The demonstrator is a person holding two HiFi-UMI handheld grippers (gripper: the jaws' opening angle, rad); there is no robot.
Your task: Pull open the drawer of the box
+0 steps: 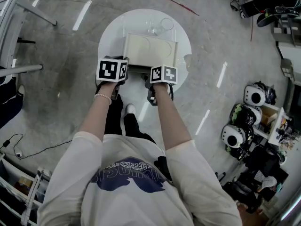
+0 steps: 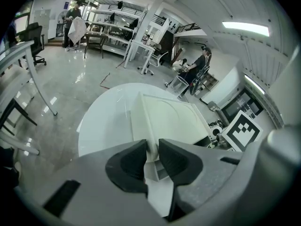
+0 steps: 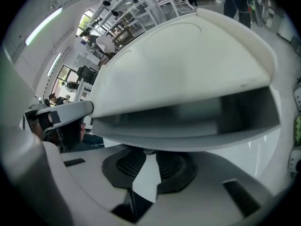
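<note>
A cream box (image 1: pixel 150 48) lies on a round white table (image 1: pixel 113 36). At the box's near left corner my left gripper (image 1: pixel 113 70) is shut, and in the left gripper view its pads (image 2: pixel 129 166) pinch the box's (image 2: pixel 169 117) thin edge. My right gripper (image 1: pixel 163 74) is at the near side's middle. The right gripper view shows the right gripper (image 3: pixel 148 161) shut on a small knob (image 3: pixel 149 151) on the drawer front (image 3: pixel 197 140). A dark gap shows between the drawer front and the box's top (image 3: pixel 188 65).
Clear glass items (image 1: pixel 160 26) stand at the table's far edge behind the box. Several helmets (image 1: pixel 254 95) and shelves with clutter sit on the floor at the right. A desk frame (image 1: pixel 19 41) is at the left, and a cable (image 1: pixel 28 152) lies on the floor.
</note>
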